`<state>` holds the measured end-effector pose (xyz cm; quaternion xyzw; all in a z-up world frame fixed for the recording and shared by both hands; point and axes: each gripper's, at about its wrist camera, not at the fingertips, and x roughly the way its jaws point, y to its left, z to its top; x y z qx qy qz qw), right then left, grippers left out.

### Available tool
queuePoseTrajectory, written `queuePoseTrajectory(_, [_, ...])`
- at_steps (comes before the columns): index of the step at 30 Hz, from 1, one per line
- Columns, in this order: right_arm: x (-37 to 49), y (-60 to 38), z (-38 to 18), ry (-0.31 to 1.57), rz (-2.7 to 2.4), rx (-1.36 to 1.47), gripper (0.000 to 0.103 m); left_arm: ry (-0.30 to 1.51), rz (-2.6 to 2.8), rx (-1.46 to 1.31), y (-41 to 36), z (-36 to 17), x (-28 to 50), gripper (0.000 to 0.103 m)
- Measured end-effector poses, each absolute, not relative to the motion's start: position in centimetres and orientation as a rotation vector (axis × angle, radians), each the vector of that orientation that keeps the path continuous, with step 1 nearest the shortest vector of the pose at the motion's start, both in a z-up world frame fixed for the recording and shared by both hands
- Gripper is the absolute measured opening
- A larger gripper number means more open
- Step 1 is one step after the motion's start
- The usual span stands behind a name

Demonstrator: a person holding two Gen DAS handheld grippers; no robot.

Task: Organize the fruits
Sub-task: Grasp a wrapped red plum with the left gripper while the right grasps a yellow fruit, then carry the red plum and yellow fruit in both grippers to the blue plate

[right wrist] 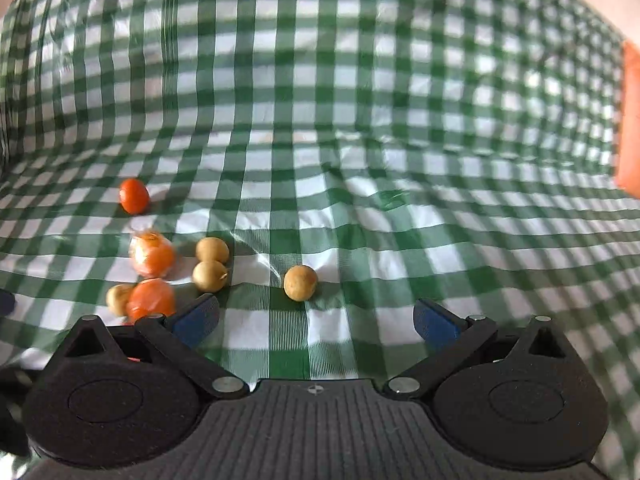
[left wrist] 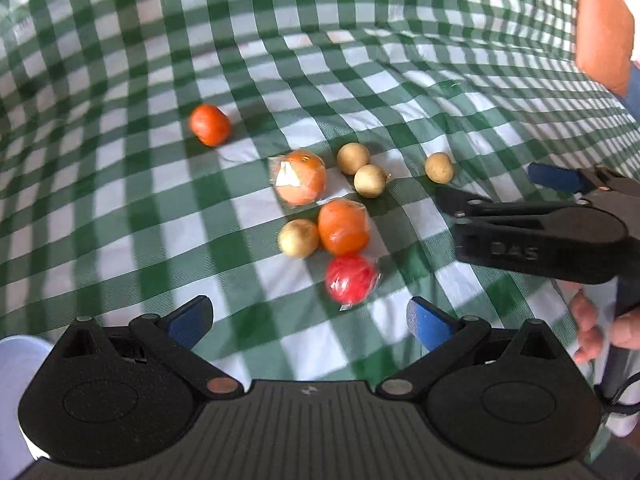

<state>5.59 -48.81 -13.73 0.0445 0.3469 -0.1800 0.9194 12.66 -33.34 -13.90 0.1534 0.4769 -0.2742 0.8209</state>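
Blue-padded fingers of the right claw (right wrist: pixel 316 320) stand wide apart with nothing between them, low over the green-checked cloth (right wrist: pixel 360 208) on the desk, and almost dead ahead of that gap sits one lone pale round fruit (right wrist: pixel 301 282), just beyond the fingertips and a touch left of centre. Being round, it has no long axis to line up with, so I'd say the move turns only on direction: a short push straight forward should bring the pads to either side of it. The left claw (left wrist: pixel 310 320) also hangs open and empty, facing the main huddle: a red wrapped fruit (left wrist: pixel 351 279) nearest its gap, then a wrapped orange one (left wrist: pixel 343 226) touching a pale ball (left wrist: pixel 298 238), another wrapped orange one (left wrist: pixel 301 178) beyond, two pale balls (left wrist: pixel 362 170) side by side, and a bare orange fruit (left wrist: pixel 210 125) well apart at the far left. From the left view the lone pale fruit lies just off the right claw's tip, so the right hand is plainly the nearer one for it. No bowl or tray shows, so where the fruits are bound I cannot tell.
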Motion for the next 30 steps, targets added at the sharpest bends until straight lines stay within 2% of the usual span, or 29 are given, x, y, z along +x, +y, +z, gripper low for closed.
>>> queuePoseTrajectory(4, [8.0, -50.1, -16.3, 0.764, -0.368, 0.103, 0.102, 1.015, -0.522, 0.289, -34.6, -15.4, 13.4, 0.101])
queuePoseTrajectory(6, [8.6, -50.4, -17.2, 0.773, -0.374, 0.1, 0.102, 1.002, -0.502, 0.24, -34.5, -15.5, 13.6, 0.093])
queuePoseTrajectory(8, [8.9, -50.1, -17.3, 0.749, -0.37, 0.109, 0.101, 1.012, -0.505, 0.204, -34.4, -15.6, 13.8, 0.059])
queuePoseTrajectory(9, [8.9, -50.1, -17.4, 0.739, -0.36, 0.107, 0.098, 1.019, -0.522, 0.191, -34.3, -15.6, 13.8, 0.052])
queuePoseTrajectory(10, [8.8, -49.9, -17.4, 0.723, -0.343, 0.106, 0.084, 1.013, -0.537, 0.184, -34.3, -15.4, 13.6, 0.035])
queuePoseTrajectory(11, [8.6, -49.7, -17.3, 0.706, -0.332, 0.104, 0.074, 1.015, -0.555, 0.189, -34.4, -15.2, 13.3, 0.034])
queuePoseTrajectory(13, [8.5, -49.1, -17.1, 0.701, -0.314, 0.087, 0.034, 1.008, -0.549, 0.22, -34.6, -15.0, 12.6, 0.034])
queuePoseTrajectory(14, [8.5, -48.9, -17.0, 0.702, -0.309, 0.084, 0.026, 1.012, -0.551, 0.229, -34.7, -15.0, 12.3, 0.034])
queuePoseTrajectory(15, [8.5, -48.7, -16.9, 0.707, -0.316, 0.078, 0.024, 1.022, -0.552, 0.232, -34.5, -15.0, 12.0, 0.034])
queuePoseTrajectory(23, [6.4, -47.6, -14.3, 0.672, -0.344, 0.133, 0.023, 1.035, -0.531, 0.249, -31.6, -12.2, 10.2, 0.034])
queuePoseTrajectory(25, [5.1, -46.8, -13.5, 0.661, -0.338, 0.127, 0.019, 1.028, -0.526, 0.263, -30.6, -11.3, 9.6, 0.034])
queuePoseTrajectory(30, [2.9, -44.3, -12.8, 0.682, -0.334, 0.099, 0.019, 1.007, -0.52, 0.277, -28.0, -9.7, 8.2, 0.034])
